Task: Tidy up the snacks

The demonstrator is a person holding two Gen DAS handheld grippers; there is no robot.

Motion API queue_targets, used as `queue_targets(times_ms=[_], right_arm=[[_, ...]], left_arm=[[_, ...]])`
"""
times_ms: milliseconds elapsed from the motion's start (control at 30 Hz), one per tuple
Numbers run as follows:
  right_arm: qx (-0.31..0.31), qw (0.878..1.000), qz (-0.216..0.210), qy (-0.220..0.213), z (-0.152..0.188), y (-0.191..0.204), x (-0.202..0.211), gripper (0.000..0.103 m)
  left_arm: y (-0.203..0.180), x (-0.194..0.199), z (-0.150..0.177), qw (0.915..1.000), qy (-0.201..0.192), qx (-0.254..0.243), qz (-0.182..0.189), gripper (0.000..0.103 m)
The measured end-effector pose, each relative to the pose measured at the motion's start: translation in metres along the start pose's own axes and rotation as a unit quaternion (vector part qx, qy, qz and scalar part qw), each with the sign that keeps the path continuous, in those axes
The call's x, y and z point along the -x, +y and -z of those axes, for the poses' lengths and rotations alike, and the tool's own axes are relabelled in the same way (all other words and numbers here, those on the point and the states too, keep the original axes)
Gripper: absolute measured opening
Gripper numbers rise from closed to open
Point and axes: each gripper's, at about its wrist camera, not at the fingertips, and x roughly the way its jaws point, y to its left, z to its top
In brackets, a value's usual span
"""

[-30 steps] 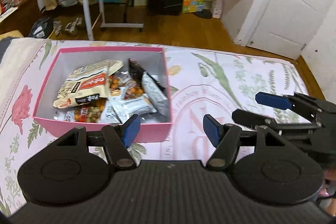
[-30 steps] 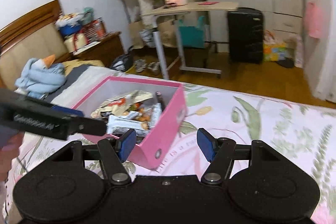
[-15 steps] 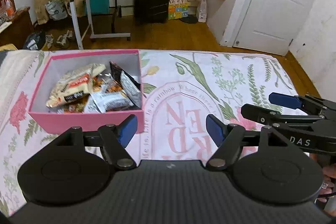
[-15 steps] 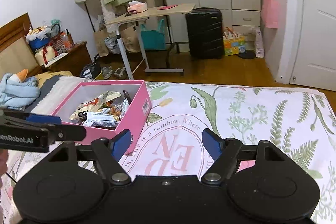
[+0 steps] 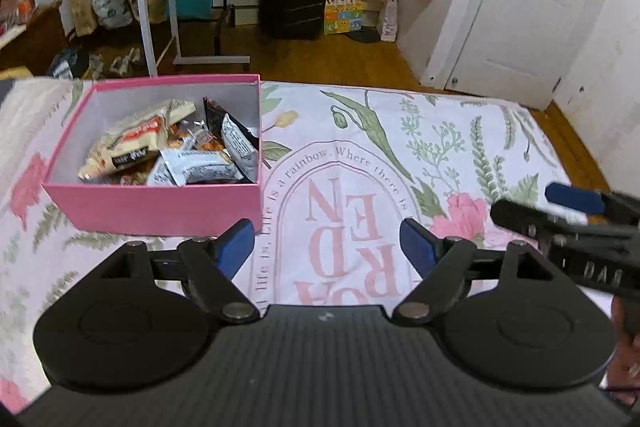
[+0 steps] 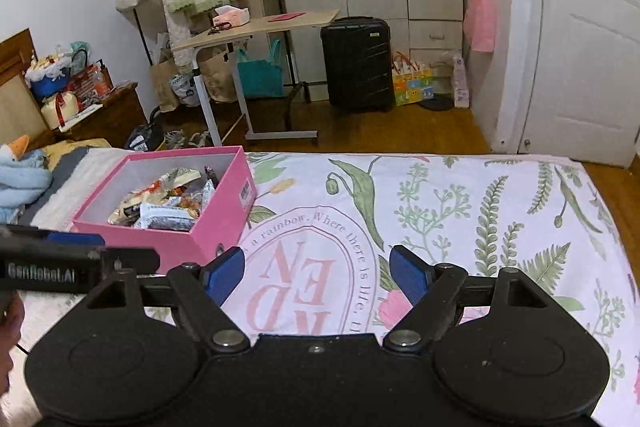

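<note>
On the bed, my snacks sit piled inside the pink box, seemingly gathered there for tidiness; my left fingers and right fingers hover spread apart, empty.

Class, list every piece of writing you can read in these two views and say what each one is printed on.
"GenRobot.AI": side of the left gripper.
"DA", cut off by the frame edge: side of the right gripper.
"rainbow. Where there is" and "life is": arch print on the bedspread.
"EN" and "RD", large pink letters seen upside down: same bedspread.
Snack packets in the pink box: print too small to read.
Box barcode label: unreadable.
</note>
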Motion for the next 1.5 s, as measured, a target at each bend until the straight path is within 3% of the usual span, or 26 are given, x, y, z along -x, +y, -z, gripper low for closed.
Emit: queue_targets(times_ms=[367, 533, 700, 967, 1133, 1267, 1500], right_arm=[[0.013, 1.000, 0.022, 0.004, 0.012, 0.001, -0.007, 0.085], [0.010, 1.000, 0.026, 0.009, 0.015, 0.003, -0.006, 0.085], [0.019, 0.999, 0.039, 0.005, 0.018, 0.005, -0.004, 0.095], [0.030, 0.998, 0.047, -0.004, 0.025, 0.007, 0.000, 0.096], [0.008, 0.998, 0.060, -0.012, 0.025, 0.002, 0.002, 0.097], [-0.032, 0.999, 0.043, 0.001, 0.026, -0.008, 0.001, 0.097], [-0.030, 0.998, 0.060, 0.017, 0.027, -0.008, 0.003, 0.097]], left_arm=[[0.003, -0.022, 0.009, 0.9992, -0.002, -0.001, -0.039, 0.093], [-0.002, -0.019, 0.013, 0.9974, -0.011, -0.036, -0.061, 0.098], [-0.006, -0.014, 0.016, 0.9962, -0.015, -0.047, -0.072, 0.098], [-0.011, -0.001, 0.022, 0.9955, -0.039, -0.053, -0.068, 0.098], [-0.012, 0.002, 0.025, 0.9938, -0.050, -0.054, -0.084, 0.098], [-0.012, 0.003, 0.026, 0.9932, -0.051, -0.052, -0.091, 0.098], [-0.014, 0.005, 0.030, 0.9921, -0.050, -0.055, -0.101, 0.098]])
